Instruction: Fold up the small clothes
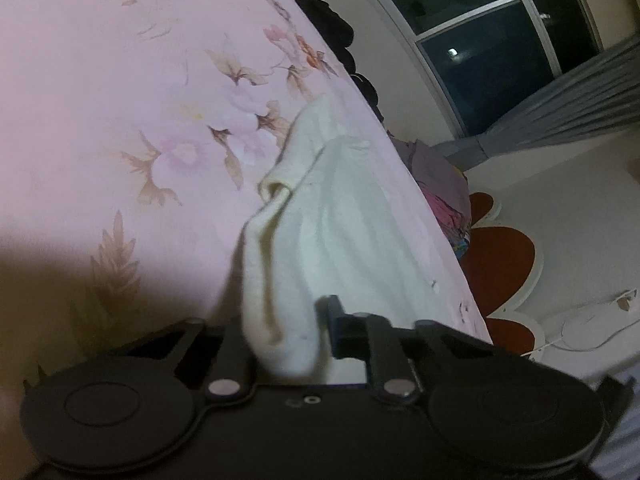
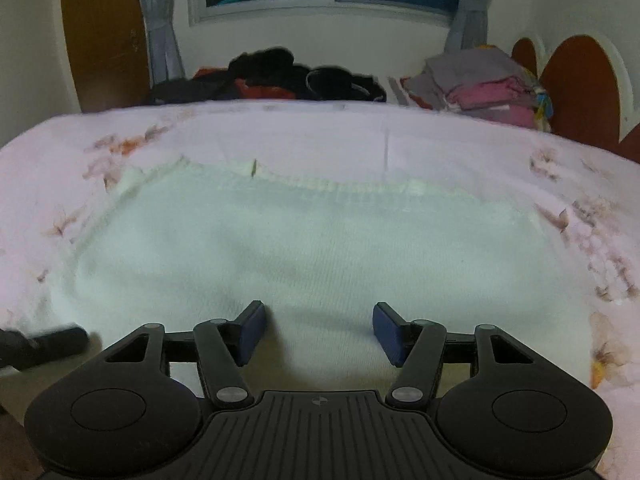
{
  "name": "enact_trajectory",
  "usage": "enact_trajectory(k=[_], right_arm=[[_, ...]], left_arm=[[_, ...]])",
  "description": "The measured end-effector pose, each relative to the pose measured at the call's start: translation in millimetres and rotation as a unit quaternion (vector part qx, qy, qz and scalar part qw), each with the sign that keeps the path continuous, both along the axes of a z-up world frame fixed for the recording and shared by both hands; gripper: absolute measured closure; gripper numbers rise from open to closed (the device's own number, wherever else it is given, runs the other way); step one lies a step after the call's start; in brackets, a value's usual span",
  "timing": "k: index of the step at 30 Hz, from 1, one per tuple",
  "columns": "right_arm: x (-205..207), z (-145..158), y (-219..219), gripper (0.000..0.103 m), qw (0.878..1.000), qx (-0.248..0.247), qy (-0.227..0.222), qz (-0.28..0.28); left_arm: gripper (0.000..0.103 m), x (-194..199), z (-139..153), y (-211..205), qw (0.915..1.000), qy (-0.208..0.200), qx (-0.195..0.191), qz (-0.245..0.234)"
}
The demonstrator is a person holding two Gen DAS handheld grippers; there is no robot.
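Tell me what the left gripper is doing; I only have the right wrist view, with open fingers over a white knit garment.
Observer: The left gripper is shut on the white garment, with a bunched edge of it pinched between its fingers.
Operator: Report whether that edge is lifted.
Observer: It appears raised; the fabric drapes from the grip down to the pink floral bedsheet.
Operator: Say where the rest lies.
Observer: It runs along the side of the bed facing the red headboard.
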State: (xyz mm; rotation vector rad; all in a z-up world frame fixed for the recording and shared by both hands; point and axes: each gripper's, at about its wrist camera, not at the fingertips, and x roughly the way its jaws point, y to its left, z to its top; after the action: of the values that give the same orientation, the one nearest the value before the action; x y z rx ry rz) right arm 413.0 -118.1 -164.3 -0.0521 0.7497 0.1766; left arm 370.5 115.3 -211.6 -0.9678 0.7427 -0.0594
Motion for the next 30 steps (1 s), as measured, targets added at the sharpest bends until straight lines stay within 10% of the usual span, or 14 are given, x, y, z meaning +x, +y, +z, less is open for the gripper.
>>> enact_trajectory(k=[16,30], right_arm=[[-4.0,-14.6,-11.7,0.04,0.999,0.017,0.021,0.037],[-33.3,23.9,-143.6,0.04,0.986,0.164,0.003,-0.002]], left_arm=[[0.096,-10.3,45.4,-29.2,0.9937,-0.053,0.098,0.013],[0.096,0.9,98.1,-184.8,0.9508,-0.158,0.235,-0.126]])
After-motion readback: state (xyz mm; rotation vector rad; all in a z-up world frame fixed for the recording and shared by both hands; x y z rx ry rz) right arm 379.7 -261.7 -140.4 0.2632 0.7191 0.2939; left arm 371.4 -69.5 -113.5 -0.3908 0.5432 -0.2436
